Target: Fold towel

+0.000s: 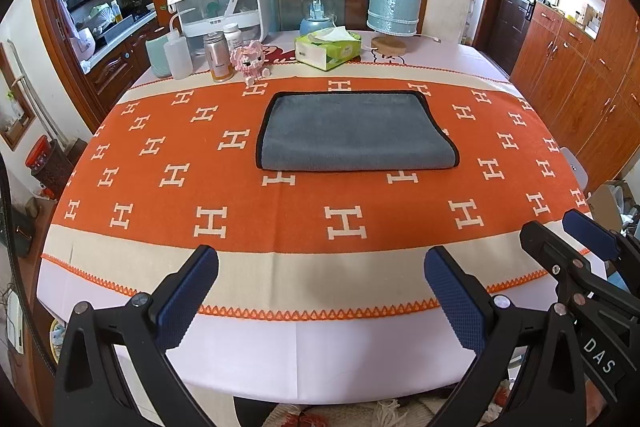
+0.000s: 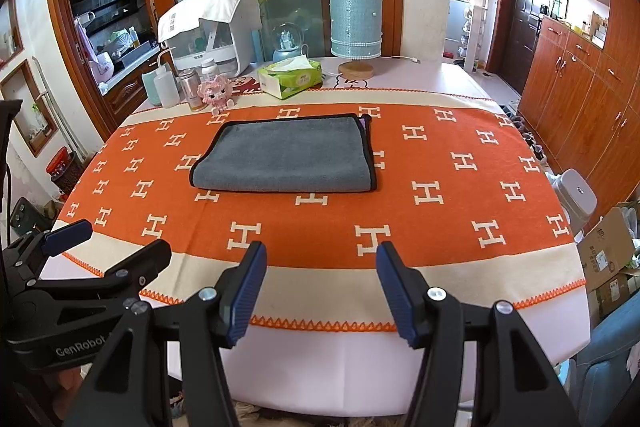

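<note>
Lying folded mid-table: towel [image 1: 352,133].
Bottles [image 1: 218,57], tissues [image 1: 328,49], lamp [image 1: 394,1] far; both grippers [image 1: 320,291] [image 2: 320,291] near, open, empty.

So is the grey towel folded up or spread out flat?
Folded. The grey towel lies doubled, with a rounded fold along its near edge and two black-trimmed layers stacked at its right side.

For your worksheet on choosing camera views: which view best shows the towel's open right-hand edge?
The right wrist view: the towel shows its black-trimmed right edge nearly side-on, with a purple layer peeking out at the far corner. The left wrist view shows the towel larger, but that edge curves away.
</note>
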`<state>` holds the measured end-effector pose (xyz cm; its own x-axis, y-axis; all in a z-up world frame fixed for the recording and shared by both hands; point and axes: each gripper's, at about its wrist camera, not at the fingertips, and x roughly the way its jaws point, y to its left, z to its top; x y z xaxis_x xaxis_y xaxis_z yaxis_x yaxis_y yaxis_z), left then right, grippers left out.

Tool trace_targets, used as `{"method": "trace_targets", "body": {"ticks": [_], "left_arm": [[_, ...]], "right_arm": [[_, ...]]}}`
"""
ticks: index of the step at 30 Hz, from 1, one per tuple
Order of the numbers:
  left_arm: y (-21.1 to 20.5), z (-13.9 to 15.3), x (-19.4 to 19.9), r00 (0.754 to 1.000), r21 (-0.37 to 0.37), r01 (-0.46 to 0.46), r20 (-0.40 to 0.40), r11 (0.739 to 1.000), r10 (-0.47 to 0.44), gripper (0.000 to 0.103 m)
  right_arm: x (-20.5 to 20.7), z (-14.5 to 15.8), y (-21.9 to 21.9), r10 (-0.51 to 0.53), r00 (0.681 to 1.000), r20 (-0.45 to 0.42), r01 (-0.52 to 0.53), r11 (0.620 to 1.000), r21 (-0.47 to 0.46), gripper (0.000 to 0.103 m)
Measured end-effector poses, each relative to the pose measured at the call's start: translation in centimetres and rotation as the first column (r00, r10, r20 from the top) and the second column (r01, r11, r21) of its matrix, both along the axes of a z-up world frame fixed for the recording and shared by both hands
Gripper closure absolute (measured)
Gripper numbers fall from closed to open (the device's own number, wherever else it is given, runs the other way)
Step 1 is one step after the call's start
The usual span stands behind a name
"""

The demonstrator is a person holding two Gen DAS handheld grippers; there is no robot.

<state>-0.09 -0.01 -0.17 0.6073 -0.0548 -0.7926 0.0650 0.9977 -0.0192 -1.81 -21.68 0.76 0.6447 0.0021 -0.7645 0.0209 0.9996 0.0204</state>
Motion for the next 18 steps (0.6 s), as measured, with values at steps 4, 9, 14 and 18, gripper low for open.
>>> {"method": "trace_targets", "body": {"ticks": [4,9,14,18], "left_arm": [[-0.03,0.04,0.09,1.0,0.0,-0.001,-0.003,1.0,0.001,0.001],[-0.02,0.04,0.1,1.0,0.001,-0.001,-0.003,1.0,0.001,0.001],[0.05,0.03,0.11,1.0,-0.002,0.001,-0.005,1.0,-0.001,0.001],[0.14,-0.06,0.11,1.0,-0.003,0.001,-0.005,1.0,-0.001,0.001]], "right_arm": [[-0.06,-0.23,0.03,0.001,1.0,-0.007,-0.001,1.0,0.005,0.046],[-0.09,-0.43,0.14,0.002,1.0,-0.009,-0.002,1.0,0.008,0.046],[0.01,-0.72,0.31,0.003,1.0,-0.014,-0.003,1.0,0.012,0.046],[0.02,-0.71,0.28,0.002,1.0,-0.012,-0.002,1.0,0.012,0.046]]}}
